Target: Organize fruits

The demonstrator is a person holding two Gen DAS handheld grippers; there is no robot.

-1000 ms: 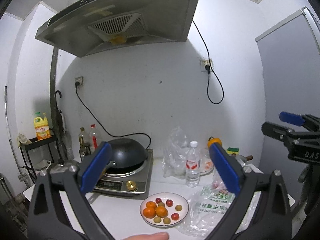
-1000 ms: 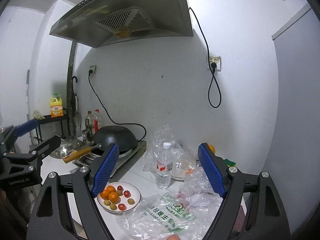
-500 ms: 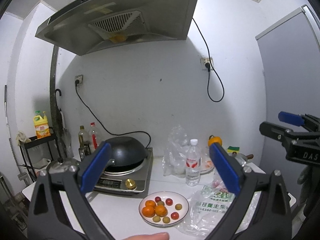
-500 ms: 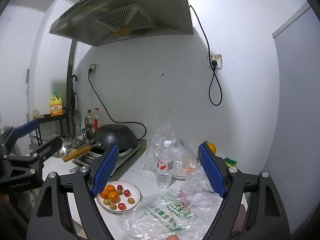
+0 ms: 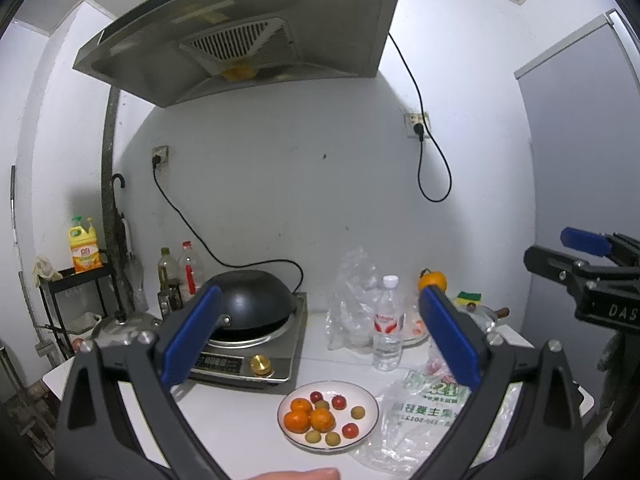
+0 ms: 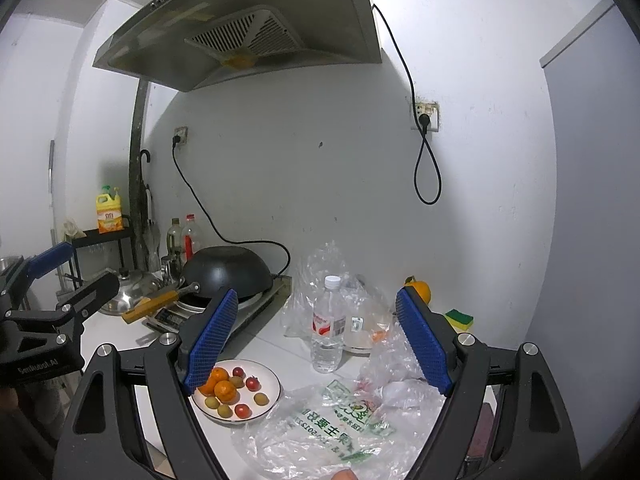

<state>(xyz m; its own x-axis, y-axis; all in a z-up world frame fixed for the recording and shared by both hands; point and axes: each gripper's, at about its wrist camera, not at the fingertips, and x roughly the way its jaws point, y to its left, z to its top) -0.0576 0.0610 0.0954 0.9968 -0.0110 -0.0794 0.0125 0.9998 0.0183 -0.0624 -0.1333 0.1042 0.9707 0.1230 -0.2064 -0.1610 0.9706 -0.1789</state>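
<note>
A white plate [image 5: 370, 400] [image 6: 272, 380] on the white counter holds orange mandarins [image 5: 310, 418] [image 6: 224, 390], red cherry tomatoes [image 5: 339, 401] and small yellow-green fruits [image 5: 358, 412]. Clear plastic bags [image 5: 420, 412] [image 6: 320, 424] with green print lie right of the plate. My left gripper [image 5: 320, 340] is open and empty, held well above and before the plate. My right gripper [image 6: 316, 344] is open and empty above the bags. Each gripper shows at the other view's edge.
A black wok [image 5: 252, 304] sits on an induction cooker [image 5: 248, 356]. A water bottle [image 5: 387, 324], crumpled bags, an orange [image 5: 432, 280] and a sponge [image 6: 459, 317] stand at the back. A range hood [image 5: 240, 32] hangs overhead. A rack with detergent [image 5: 84, 248] stands left.
Both grippers have shifted only slightly; the view has drifted a little. Both jaws stay open and nothing on the counter has moved.
</note>
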